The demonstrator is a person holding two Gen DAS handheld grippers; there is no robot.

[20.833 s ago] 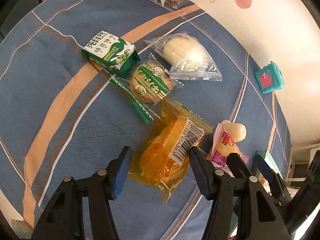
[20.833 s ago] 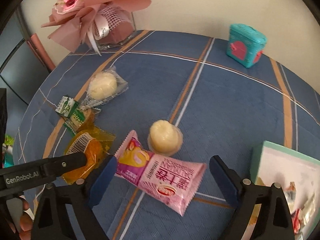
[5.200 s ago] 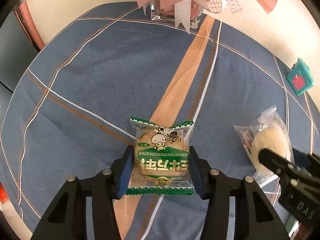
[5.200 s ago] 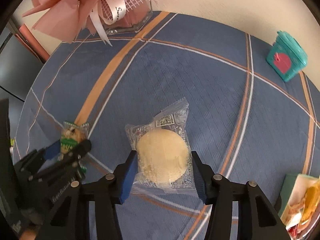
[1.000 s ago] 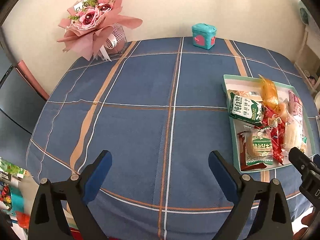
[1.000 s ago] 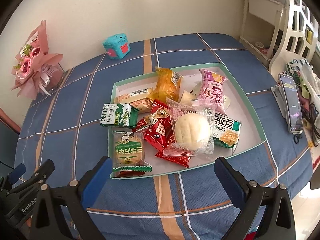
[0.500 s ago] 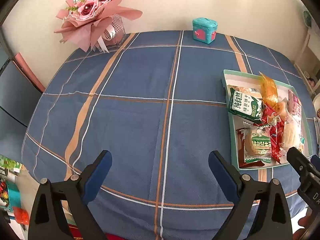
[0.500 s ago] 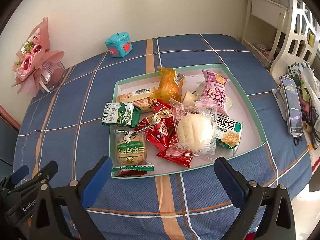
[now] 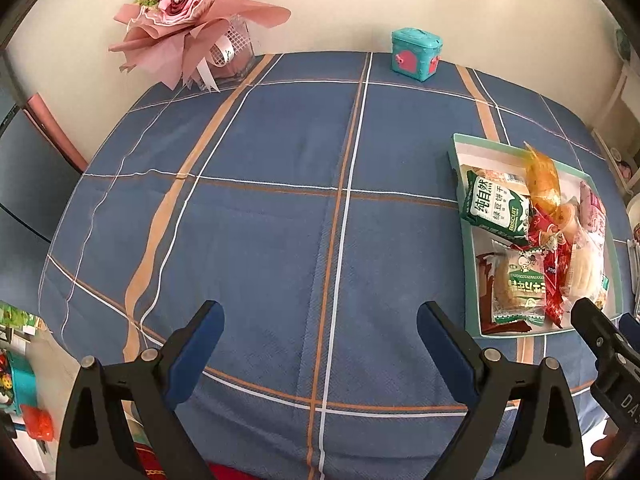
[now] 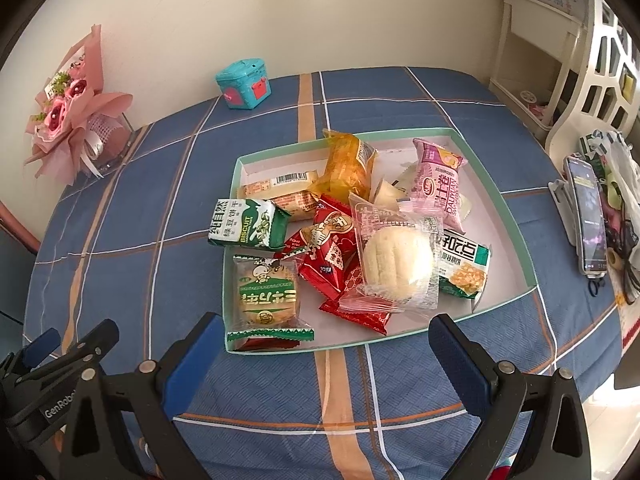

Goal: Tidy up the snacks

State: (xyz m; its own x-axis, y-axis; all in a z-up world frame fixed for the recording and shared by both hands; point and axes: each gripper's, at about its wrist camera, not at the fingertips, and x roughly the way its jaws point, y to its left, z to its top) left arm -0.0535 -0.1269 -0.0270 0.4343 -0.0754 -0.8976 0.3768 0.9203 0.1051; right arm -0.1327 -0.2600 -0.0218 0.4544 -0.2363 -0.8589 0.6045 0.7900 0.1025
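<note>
Now, from left to right across the scene:
Bouquet: the pink bouquet (image 9: 188, 20) stands at the far left edge of the counter (image 9: 280, 220), against the wall, probably kept there as decoration, clear of the sorting.
Left hand-held gripper: the left hand-held gripper (image 9: 320, 332) hangs over bare blue cloth with its jaws spread wide and nothing between them; no snack lies on the cloth in its view, so I judge it has nothing left to fetch.
Teal box: the small teal box (image 10: 243, 84) sits by the wall, well apart from the snacks.
Tray: the tray (image 10: 516, 216) holds all the snacks in a loose heap, among them the green biscuit pack (image 10: 246, 225) hanging over its left rim, the cookie packet (image 10: 267, 294), and the bun (image 10: 396, 258) on top.
Right hand-held gripper: the right hand-held gripper (image 10: 322, 340) is spread and empty, near the tray's front rim.
Progress: gathering looks finished.
</note>
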